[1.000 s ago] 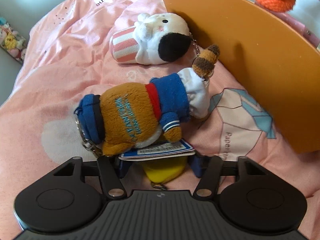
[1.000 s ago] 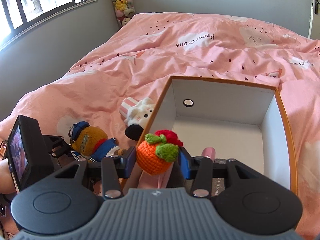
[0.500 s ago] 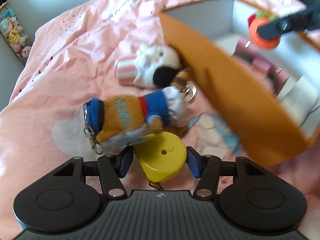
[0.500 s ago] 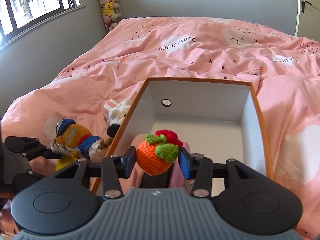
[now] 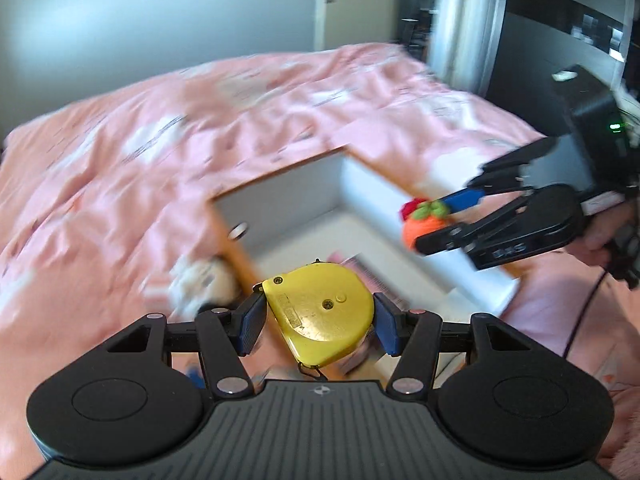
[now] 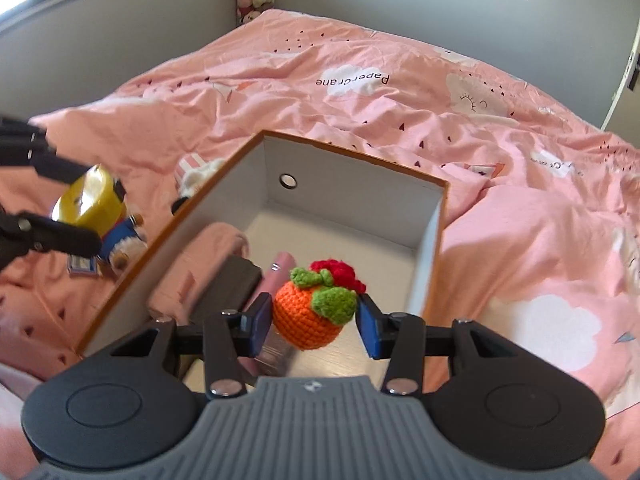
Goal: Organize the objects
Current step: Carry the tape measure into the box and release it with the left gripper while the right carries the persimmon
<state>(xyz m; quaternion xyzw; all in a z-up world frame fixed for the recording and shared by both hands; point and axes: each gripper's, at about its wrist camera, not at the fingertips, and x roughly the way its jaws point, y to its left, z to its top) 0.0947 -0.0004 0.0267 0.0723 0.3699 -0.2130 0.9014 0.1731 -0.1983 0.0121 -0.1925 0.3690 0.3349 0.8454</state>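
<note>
We hold one thing in each tool above the pink bed (image 6: 400,128), both on the way to the open box (image 6: 434,236) that sits on the quilt. Our left gripper (image 5: 318,318) is clamped on the yellow tape measure (image 5: 320,312), its blue pads pressing both flanks, just outside the box's orange left wall. Our right gripper (image 6: 314,322) pinches the crocheted orange toy (image 6: 310,316) over the box's near end, above a pink roll (image 6: 276,280) and a dark flat item (image 6: 230,284) already inside. We judge this the carry-and-drop step. Next, the right tool should lower toward the bare floor at the far wall and let go; the left must clear the rim first. Two plush toys (image 6: 120,240) lie on the quilt along the box's left wall, awaiting collection.
</note>
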